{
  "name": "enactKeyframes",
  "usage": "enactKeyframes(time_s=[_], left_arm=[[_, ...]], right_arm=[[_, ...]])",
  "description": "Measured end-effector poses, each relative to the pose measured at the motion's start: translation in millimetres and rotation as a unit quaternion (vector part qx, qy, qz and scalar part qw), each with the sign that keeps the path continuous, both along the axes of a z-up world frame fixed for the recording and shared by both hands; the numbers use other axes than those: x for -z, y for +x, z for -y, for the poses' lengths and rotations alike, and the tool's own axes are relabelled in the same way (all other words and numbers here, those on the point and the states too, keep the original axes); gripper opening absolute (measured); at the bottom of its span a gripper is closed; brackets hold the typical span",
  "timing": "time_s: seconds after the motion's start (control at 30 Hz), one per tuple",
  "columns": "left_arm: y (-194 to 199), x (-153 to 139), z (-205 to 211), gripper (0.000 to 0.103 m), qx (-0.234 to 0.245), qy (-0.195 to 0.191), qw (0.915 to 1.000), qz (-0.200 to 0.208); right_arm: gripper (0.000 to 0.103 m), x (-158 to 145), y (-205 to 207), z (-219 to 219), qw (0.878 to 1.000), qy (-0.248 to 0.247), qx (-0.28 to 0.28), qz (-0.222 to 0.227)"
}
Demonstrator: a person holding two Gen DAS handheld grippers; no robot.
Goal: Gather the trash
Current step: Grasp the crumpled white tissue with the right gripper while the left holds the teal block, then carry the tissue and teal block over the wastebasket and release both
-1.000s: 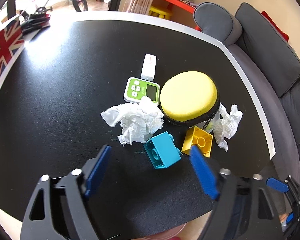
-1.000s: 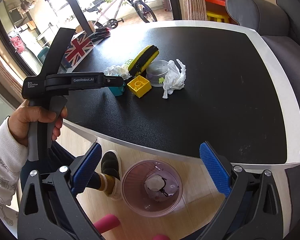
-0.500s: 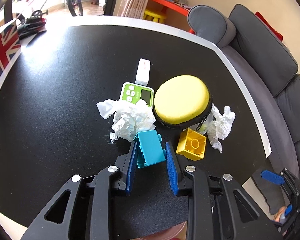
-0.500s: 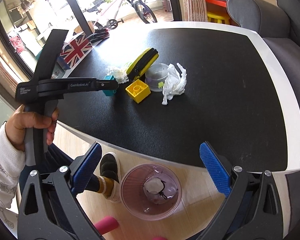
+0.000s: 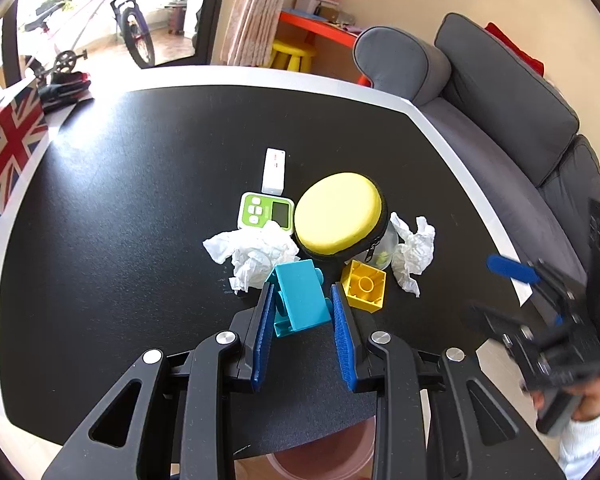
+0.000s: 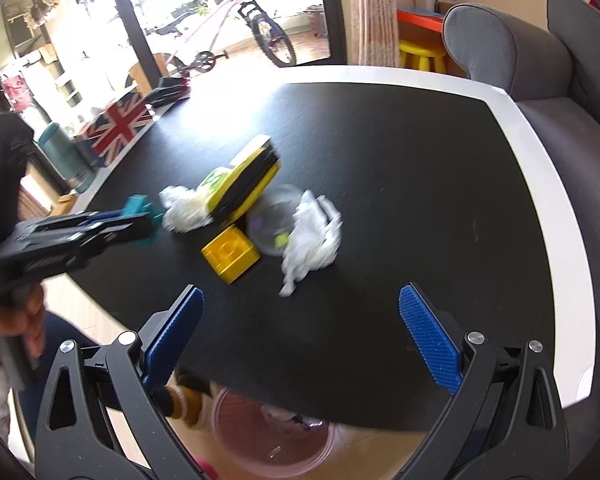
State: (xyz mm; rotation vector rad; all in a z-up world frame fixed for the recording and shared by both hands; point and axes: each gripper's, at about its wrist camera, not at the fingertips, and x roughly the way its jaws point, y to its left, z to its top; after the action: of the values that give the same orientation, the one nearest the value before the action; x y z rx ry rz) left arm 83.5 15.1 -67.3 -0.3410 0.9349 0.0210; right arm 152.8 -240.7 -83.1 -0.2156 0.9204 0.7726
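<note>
On the black surface [image 5: 100, 200] near its front edge, the left gripper [image 5: 300, 308] has its blue jaws clamped on the teal toy block [image 5: 300, 296], pads pressing both flanks, and the right wrist view shows the block [image 6: 138, 210] poking out past the tip of that gripper [image 6: 140, 226], apparently clear of the surface though the blur makes that hard to call. Just behind the block lies a crumpled white tissue [image 5: 252, 252], and that's the trash, resting on the surface and touching the green timer [image 5: 266, 210] at its far side. A white stick-like device [image 5: 274, 170] sits just beyond the timer. To the right, the round yellow zip case [image 5: 338, 214] leans on a clear plastic cup [image 6: 272, 220], tilted up on one edge. A yellow toy block [image 5: 364, 286] sits just in front of the case, hollow side up. Second piece of trash: another crumpled tissue [image 5: 414, 246] beside the cup, on the side toward the sofa [image 5: 500, 100]. Over to the right gripper [image 6: 300, 328]: jaws spread wide, nothing between them, hovering above the near edge of the surface, the second tissue [image 6: 312, 236] ahead of it. Down below the edge, on the floor, a pinkish translucent bin [image 6: 276, 436] is partly in view. A Union Jack box [image 5: 8, 144] stands at the far left of the surface.
</note>
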Motion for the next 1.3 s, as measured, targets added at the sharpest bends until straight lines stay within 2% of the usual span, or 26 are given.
enactKeyframes(time_s=[0.27, 0.3, 0.33, 0.47, 0.53, 0.6, 0.9, 1.3], left_arm=[[-3.5, -1.9, -4.0, 0.028, -0.002, 0.0, 1.0, 0.003], [-3.7, -1.5, -4.5, 0.028, -0.002, 0.0, 1.0, 0.003], [-3.9, -0.8, -5.4, 0.028, -0.003, -0.001, 1.0, 0.002], [-4.0, 1.3, -6.4, 0.028, -0.004, -0.002, 1.0, 0.001], [-4.0, 2.2, -6.5, 0.028, -0.004, -0.002, 1.0, 0.0], [-4.2, 3.1, -6.0, 0.028, -0.004, -0.002, 1.0, -0.001], [-6.2, 2.0, -0.5, 0.028, 0.006, 0.007, 1.0, 0.003], [-38.0, -20.0, 13.1, 0.028, 0.027, 0.024, 0.9991, 0.022]], right_arm=[[0.096, 15.1, 30.3, -21.2, 0.999, -0.027, -0.014, -0.011], [0.09, 17.1, 32.3, -23.4, 0.999, -0.027, -0.017, -0.014], [0.078, 19.6, 34.4, -26.0, 0.999, -0.03, -0.022, -0.018], [0.054, 28.2, 38.9, -33.0, 0.998, -0.045, -0.032, -0.026], [0.033, 29.8, 38.4, -34.4, 0.998, -0.045, -0.033, -0.026], [0.02, 30.2, 37.7, -34.6, 0.998, -0.045, -0.033, -0.024], [0.017, 19.2, 30.3, -30.8, 0.999, -0.032, -0.029, -0.017], [0.017, -24.6, -23.2, -2.3, 0.998, -0.007, -0.053, 0.017]])
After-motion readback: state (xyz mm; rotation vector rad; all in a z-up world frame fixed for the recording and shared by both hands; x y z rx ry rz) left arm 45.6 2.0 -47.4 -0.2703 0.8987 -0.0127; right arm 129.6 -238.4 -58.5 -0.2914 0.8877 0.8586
